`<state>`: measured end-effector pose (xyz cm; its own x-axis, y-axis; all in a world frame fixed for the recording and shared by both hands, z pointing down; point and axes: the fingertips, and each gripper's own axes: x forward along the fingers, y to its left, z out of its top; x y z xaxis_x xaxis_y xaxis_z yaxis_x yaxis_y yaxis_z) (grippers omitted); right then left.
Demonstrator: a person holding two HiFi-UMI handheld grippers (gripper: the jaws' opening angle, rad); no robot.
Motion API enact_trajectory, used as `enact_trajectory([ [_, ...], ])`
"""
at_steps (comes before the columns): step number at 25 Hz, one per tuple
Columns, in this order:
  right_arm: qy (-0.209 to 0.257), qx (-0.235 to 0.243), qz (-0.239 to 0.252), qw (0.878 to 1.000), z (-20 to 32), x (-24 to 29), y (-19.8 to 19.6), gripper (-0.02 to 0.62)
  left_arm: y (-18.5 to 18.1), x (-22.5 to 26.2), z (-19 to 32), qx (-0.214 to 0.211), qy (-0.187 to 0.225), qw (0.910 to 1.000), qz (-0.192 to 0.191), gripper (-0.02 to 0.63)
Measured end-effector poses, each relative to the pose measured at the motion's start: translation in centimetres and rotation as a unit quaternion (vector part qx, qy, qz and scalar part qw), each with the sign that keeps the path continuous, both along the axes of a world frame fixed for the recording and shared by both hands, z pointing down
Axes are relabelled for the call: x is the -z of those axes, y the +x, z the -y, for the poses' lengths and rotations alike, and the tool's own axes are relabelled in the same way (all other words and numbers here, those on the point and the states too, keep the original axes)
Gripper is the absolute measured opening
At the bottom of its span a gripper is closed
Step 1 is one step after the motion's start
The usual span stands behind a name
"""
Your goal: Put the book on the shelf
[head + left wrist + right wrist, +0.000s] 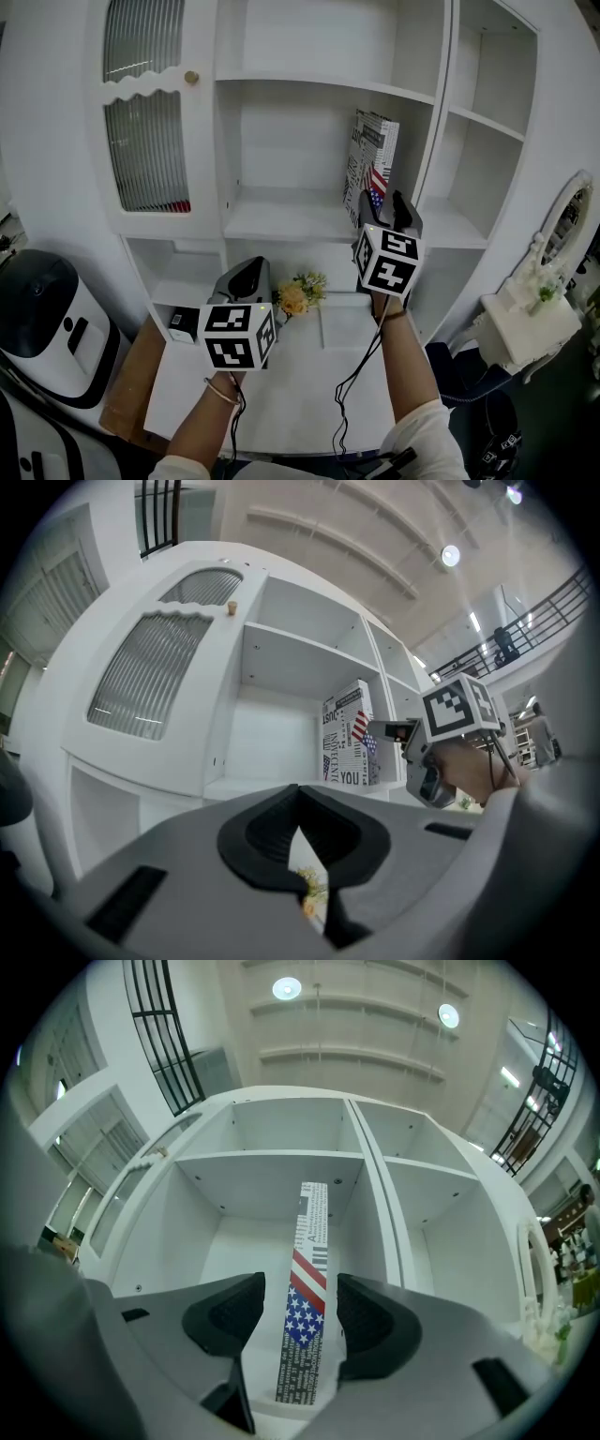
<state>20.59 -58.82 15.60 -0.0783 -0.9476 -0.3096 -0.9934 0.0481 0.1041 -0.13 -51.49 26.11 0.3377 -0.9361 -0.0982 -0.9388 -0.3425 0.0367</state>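
Left tool (246, 272) hangs idle, jaws together on nothing. Right tool (298, 1314) has its jaws apart, and between them the white text-printed book with the stars-and-stripes spine (307, 1241) stands upright on the white wooden shelf (281, 214). Looks like the release step to me. Next I'd back straight out without clipping the spine.

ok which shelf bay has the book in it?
The centre column's middle bay: the book stands upright at its right side. The bay above holds no book.
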Motion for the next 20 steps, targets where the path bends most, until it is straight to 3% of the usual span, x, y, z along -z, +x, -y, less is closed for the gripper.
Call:
enact_trajectory([
  [20,-0.020,-0.024,0.011,0.999,-7.2,-4.6,-1.6,0.249,-1.6,-2.2,-4.6,-0.034,-0.009,0.9994,-0.005,0.002],
])
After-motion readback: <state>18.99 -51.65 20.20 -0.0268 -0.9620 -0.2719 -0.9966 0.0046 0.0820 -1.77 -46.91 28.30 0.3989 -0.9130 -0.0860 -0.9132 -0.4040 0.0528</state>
